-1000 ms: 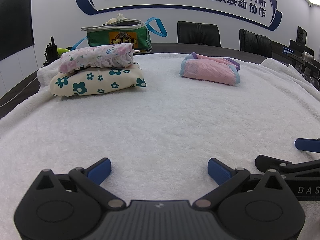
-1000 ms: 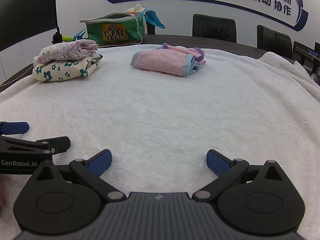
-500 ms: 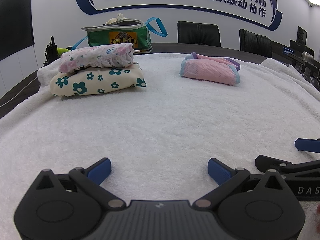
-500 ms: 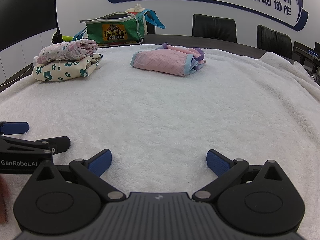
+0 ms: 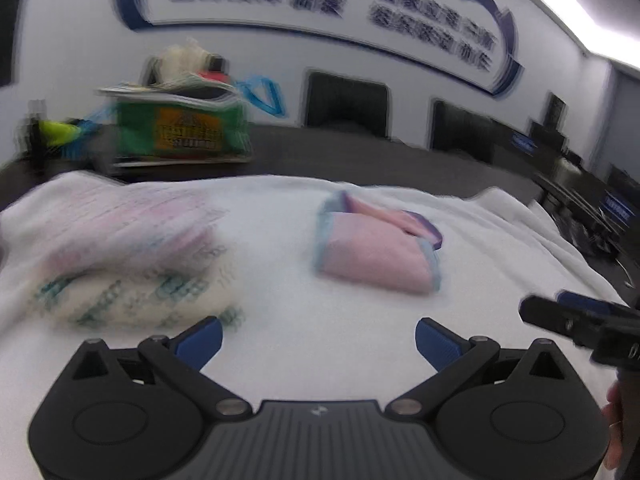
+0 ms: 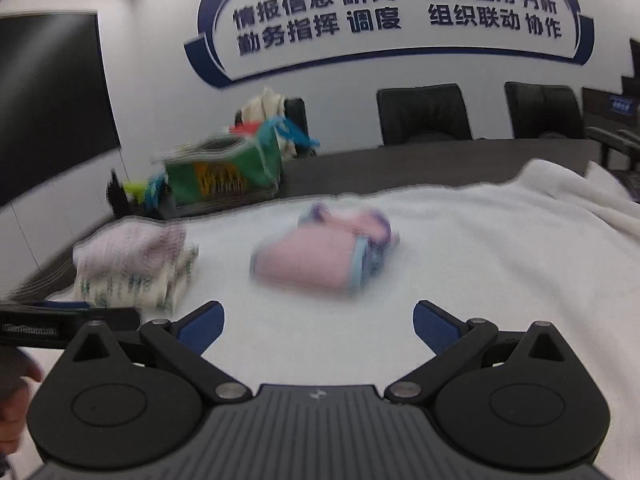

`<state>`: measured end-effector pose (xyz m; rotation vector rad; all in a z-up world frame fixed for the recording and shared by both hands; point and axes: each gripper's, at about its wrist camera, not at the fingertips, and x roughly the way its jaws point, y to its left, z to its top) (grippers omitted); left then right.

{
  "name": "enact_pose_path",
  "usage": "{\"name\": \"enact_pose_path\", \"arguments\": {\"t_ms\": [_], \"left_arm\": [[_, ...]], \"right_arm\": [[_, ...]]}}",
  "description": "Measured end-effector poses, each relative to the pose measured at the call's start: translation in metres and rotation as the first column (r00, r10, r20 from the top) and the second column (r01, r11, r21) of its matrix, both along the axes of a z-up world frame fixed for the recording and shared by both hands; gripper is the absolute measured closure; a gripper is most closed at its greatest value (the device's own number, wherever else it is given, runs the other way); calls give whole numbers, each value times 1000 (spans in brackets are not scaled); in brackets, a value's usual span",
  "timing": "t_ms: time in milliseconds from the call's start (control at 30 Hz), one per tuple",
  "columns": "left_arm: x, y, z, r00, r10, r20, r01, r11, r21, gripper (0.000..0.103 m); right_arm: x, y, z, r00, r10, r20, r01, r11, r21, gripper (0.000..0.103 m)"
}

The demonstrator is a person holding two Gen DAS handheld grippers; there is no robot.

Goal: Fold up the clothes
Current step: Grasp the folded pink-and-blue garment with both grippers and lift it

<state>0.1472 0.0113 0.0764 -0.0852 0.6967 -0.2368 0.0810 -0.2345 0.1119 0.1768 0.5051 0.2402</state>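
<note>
A folded pink garment with blue and purple trim (image 5: 376, 252) (image 6: 320, 256) lies on the white towel (image 5: 340, 320) (image 6: 480, 260) ahead of both grippers. At the left sits a stack of two folded floral garments (image 5: 120, 256) (image 6: 136, 264), blurred by motion. My left gripper (image 5: 318, 340) is open and empty above the towel, just right of the stack. My right gripper (image 6: 316, 326) is also open and empty, short of the pink garment. The right gripper's finger (image 5: 576, 316) shows at the left view's right edge, and the left gripper's finger (image 6: 68, 318) at the right view's left edge.
A green bag (image 5: 180, 128) (image 6: 224, 176) stuffed with cloth stands on the dark table (image 5: 360, 156) behind the towel. Black chairs (image 6: 424, 112) line the wall with blue lettering. A hand (image 6: 16, 412) shows at the lower left and another hand (image 5: 618, 436) at the lower right.
Both grippers have risen and moved forward toward the clothes, which now look nearer and blurred. Both stay open and empty.
</note>
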Motion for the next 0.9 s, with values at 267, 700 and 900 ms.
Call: {"name": "enact_pose_path", "arguments": {"t_ms": [267,700,900], "left_arm": [[123,-21,-37,991,80,-108,-91,991,-99,25],[55,24,55,994,12,109,18,963,-268,28],[-73,69,117,910,-35,412,159,950,-270,1]], "right_arm": [[172,-27,-27,973,-129,-191,148,985,84,10],[129,28,105,987,-8,163,35,986,-162,102],[-47,47,216,854,185,486,-62,964,-259,102]]}}
